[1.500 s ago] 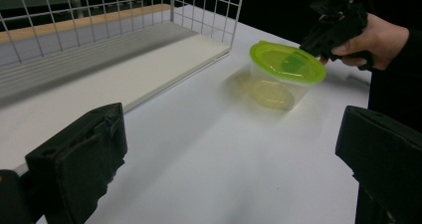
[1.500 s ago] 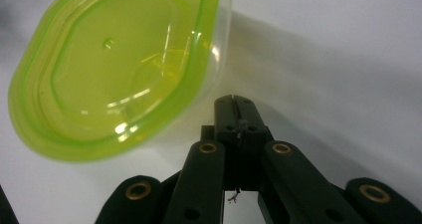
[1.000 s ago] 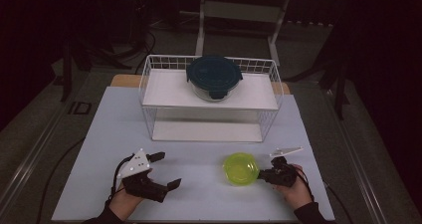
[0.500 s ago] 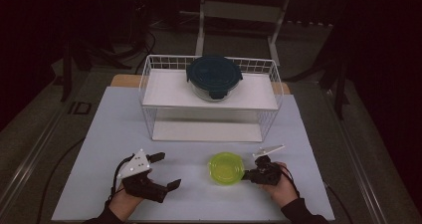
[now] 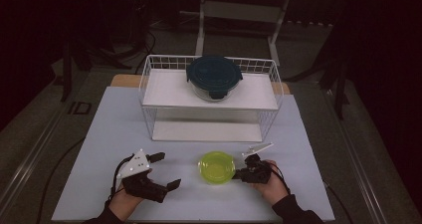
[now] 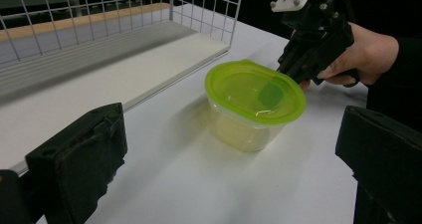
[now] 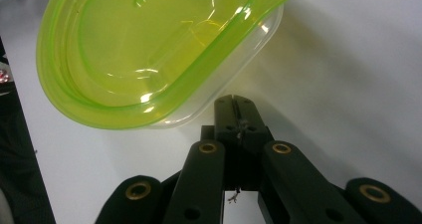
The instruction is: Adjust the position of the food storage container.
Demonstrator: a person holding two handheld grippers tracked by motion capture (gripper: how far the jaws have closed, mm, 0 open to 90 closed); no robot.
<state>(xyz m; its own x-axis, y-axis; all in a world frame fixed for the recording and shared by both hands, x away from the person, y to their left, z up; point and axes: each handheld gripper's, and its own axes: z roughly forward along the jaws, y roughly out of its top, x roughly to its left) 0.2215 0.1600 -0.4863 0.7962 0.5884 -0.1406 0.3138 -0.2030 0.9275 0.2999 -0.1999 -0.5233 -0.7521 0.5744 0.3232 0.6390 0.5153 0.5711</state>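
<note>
Green-lidded and clear-walled, the tub (image 5: 217, 168) stands on the table (image 5: 99, 134) in front of the wire rack (image 5: 209, 102), between the two grippers. The right gripper (image 5: 247, 173) meets the tub's right side; in the right gripper view its jaws are pressed together, their tips at or just under the lid's rim, though whether they pinch a tab there cannot be told. The left gripper (image 5: 160, 170) lies near the tub's left, apart from it, with jaws spread wide and nothing between them; the left gripper view looks along them at the tub. The tub's lid is on and appears seated all round. On the rack's upper shelf sits a glass bowl (image 5: 214, 78) with a dark lid, well apart from both grippers. The lower shelf is bare. Judged from this layout, the work appears to be at an early stage: the tub is on the table, contacted by one gripper only and not lifted. What seems to remain is a firm hold, possibly by both grippers, and then either placing the tub on the rack or opening the lid.
</note>
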